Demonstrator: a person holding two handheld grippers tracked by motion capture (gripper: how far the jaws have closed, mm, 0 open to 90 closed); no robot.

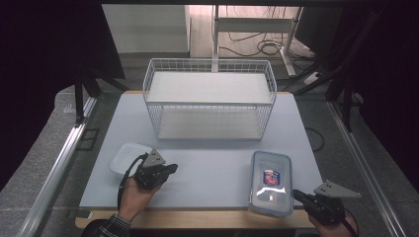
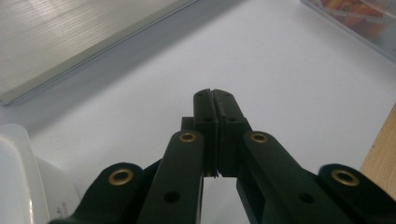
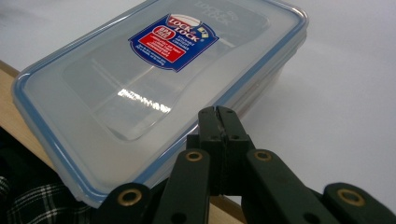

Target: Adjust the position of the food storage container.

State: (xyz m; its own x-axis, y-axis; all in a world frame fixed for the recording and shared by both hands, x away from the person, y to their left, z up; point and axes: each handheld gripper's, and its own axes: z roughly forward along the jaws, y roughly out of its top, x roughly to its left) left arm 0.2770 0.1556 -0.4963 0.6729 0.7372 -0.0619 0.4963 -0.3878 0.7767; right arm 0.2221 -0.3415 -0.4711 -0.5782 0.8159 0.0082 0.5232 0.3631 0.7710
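Left claw (image 1: 170,169): jaws pressed together, nothing between them; low over the bench near the front-left, tips pointing toward the right.
Right claw (image 1: 296,194): jaws also together and empty, at the front-right corner of the bench, tips turned left toward the lidded box.
Lidded box (image 1: 270,182): clear plastic with blue seal and a red-blue sticker, lying flat on the bench front-right, lid on; front end reaching the wooden front edge (image 1: 197,218).
Long axis of lidded box: running from front to back, so the long right side faces the right claw.
Key relation: right claw just beside the box's front-right corner, tips almost at the rim in the right gripper view (image 3: 217,114); left claw well apart from it, across open bench.
Nearer hand: clearly the right one.
Open tray (image 1: 128,158): shallow clear container without lid, just behind and left of the left claw; touching or not, cannot tell.
Wire basket (image 1: 210,98): white, two levels, standing at the back middle of the bench, well apart from both claws.
Free room: wide bare surface between the tray and the box, and between the box and the basket.
Edges: box close to the front edge, so a push toward the person probably risky; likely need to open the right claw first before any grip on the rim.
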